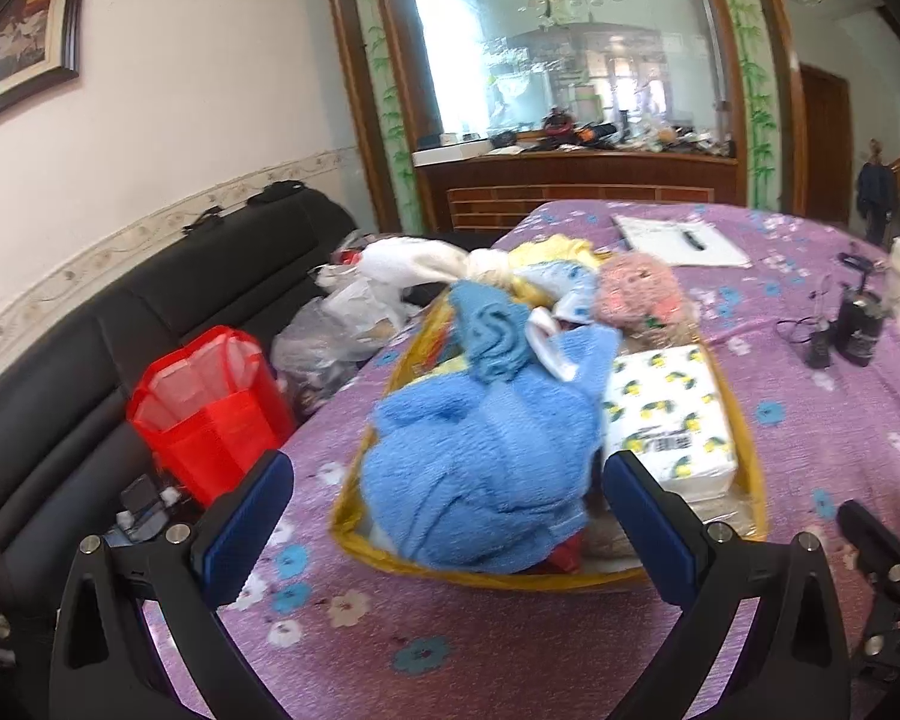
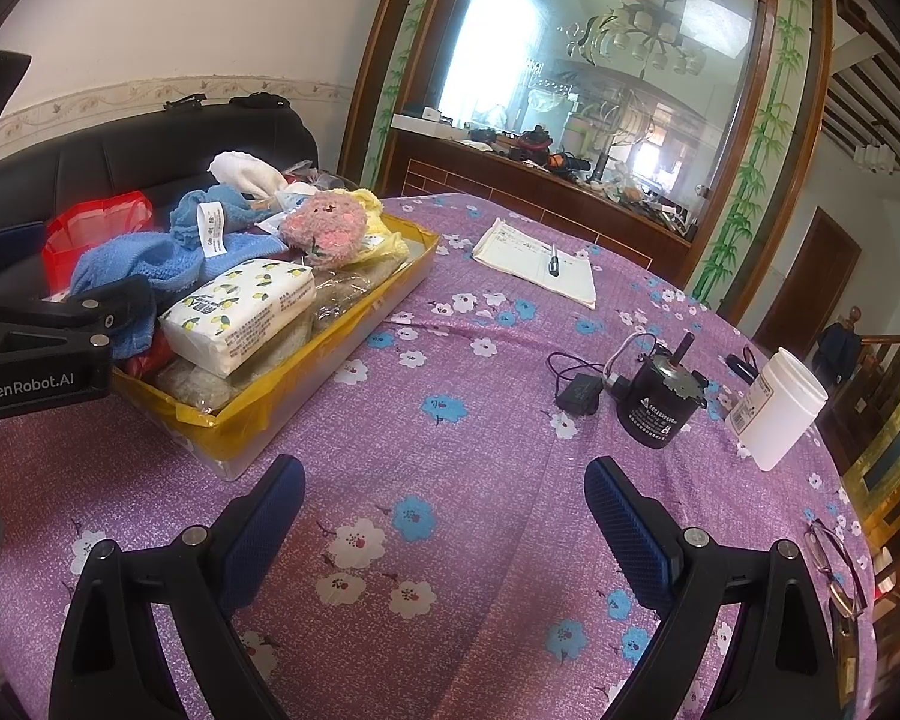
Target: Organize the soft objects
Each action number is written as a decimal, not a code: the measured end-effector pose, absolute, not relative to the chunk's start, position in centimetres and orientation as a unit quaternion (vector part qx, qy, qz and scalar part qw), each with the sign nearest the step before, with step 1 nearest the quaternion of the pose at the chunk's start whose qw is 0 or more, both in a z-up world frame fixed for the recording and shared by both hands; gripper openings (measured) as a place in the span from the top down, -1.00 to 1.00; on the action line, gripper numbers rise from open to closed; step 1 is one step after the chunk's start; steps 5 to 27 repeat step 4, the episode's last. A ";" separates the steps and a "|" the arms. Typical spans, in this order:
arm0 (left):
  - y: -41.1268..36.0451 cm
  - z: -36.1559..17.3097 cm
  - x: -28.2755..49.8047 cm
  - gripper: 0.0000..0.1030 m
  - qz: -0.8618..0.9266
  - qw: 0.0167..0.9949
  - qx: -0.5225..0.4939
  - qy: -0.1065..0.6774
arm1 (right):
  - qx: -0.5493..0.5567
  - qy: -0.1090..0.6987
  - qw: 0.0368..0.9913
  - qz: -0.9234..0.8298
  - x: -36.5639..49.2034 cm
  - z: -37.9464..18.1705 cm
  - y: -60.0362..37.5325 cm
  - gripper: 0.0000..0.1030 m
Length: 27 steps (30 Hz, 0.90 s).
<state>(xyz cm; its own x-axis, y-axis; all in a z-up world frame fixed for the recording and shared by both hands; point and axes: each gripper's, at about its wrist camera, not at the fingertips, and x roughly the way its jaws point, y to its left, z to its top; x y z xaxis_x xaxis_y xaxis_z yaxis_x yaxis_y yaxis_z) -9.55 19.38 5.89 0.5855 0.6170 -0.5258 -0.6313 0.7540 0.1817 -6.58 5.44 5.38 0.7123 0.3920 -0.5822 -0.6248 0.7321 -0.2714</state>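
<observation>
The left gripper (image 1: 447, 516), jaws wide and empty, faces the blue towel (image 1: 480, 456) heaped in the yellow tray (image 1: 750, 480) at twelve o'clock, nearer than the open right gripper (image 2: 444, 516).

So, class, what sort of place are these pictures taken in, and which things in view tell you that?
Most likely a family living or dining room: a black sofa along the wall, a table under a purple floral tablecloth, and a wood-framed glass partition with painted bamboo.
</observation>
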 end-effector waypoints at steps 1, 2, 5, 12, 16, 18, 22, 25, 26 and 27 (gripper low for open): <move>19.3 5.9 -9.7 -1.00 0.355 0.889 -0.007 0.289 | -0.231 0.252 0.896 0.283 -6.6 5.4 5.5 -0.87; 19.3 6.0 -9.7 -1.00 0.353 0.890 -0.003 0.288 | -0.230 0.252 0.896 0.283 -6.6 5.5 5.5 -0.87; 19.3 6.1 -9.9 -1.00 0.352 0.891 -0.003 0.286 | -0.229 0.253 0.896 0.283 -6.6 5.5 5.5 -0.87; 19.3 6.1 -9.9 -1.00 0.352 0.891 -0.003 0.286 | -0.229 0.253 0.896 0.283 -6.6 5.5 5.5 -0.87; 19.3 6.1 -9.9 -1.00 0.352 0.891 -0.003 0.286 | -0.229 0.253 0.896 0.283 -6.6 5.5 5.5 -0.87; 19.3 6.1 -9.9 -1.00 0.352 0.891 -0.003 0.286 | -0.229 0.253 0.896 0.283 -6.6 5.5 5.5 -0.87; 19.3 6.1 -9.9 -1.00 0.352 0.891 -0.003 0.286 | -0.229 0.253 0.896 0.283 -6.6 5.5 5.5 -0.87; 19.3 6.1 -9.9 -1.00 0.352 0.891 -0.003 0.286 | -0.229 0.253 0.896 0.283 -6.6 5.5 5.5 -0.87; 19.3 6.1 -9.9 -1.00 0.352 0.891 -0.003 0.286 | -0.229 0.253 0.896 0.283 -6.6 5.5 5.5 -0.87; 19.3 6.1 -9.9 -1.00 0.352 0.891 -0.003 0.286 | -0.229 0.253 0.896 0.283 -6.6 5.5 5.5 -0.87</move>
